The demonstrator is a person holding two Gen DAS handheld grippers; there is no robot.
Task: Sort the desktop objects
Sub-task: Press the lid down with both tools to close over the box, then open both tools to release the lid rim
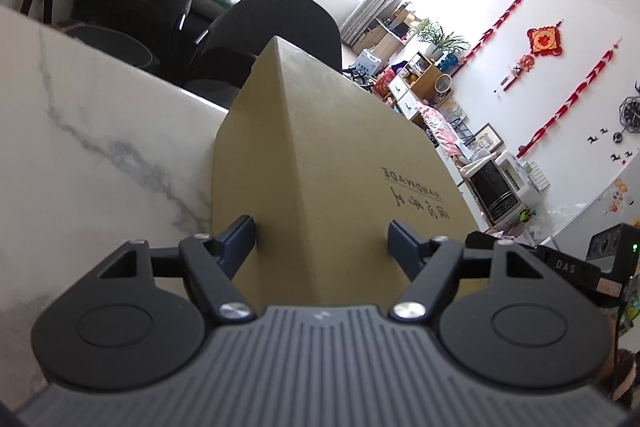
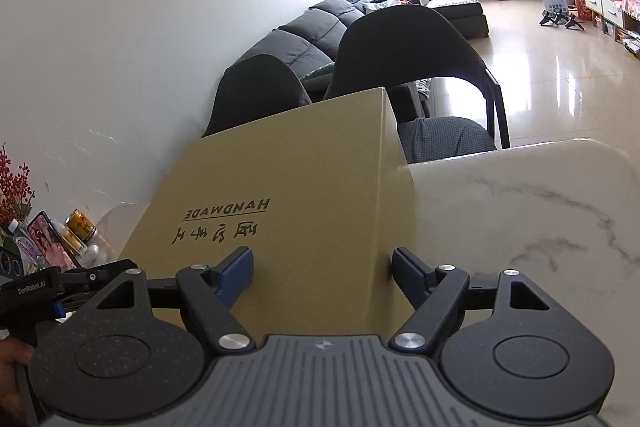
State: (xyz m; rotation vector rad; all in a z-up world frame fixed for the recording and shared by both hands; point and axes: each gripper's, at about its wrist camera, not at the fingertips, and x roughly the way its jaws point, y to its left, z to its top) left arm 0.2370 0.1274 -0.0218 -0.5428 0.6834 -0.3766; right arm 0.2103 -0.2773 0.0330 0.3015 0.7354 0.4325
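Note:
A brown cardboard box (image 1: 340, 155) printed HANDMADE stands on the white marble table (image 1: 80, 147). My left gripper (image 1: 322, 233) is at the box's near left corner. Its fingers are wide apart with the corner edge between them, the tips are at the box faces, and the blue pads are bare. In the right wrist view, the same box (image 2: 288, 187) fills the middle. My right gripper (image 2: 322, 259) straddles its near right corner edge the same way, jaws wide and pads bare. Each gripper shows in the other's view: the right gripper (image 1: 568, 267) and the left gripper (image 2: 48, 287).
Two black chairs (image 2: 400, 51) stand behind the table's far edge. A phone (image 2: 50, 239), a can (image 2: 80, 223), bottles and red flowers crowd the table's left end. Bare marble (image 2: 520, 219) lies to the right of the box. A hand (image 2: 12, 355) shows at the left edge.

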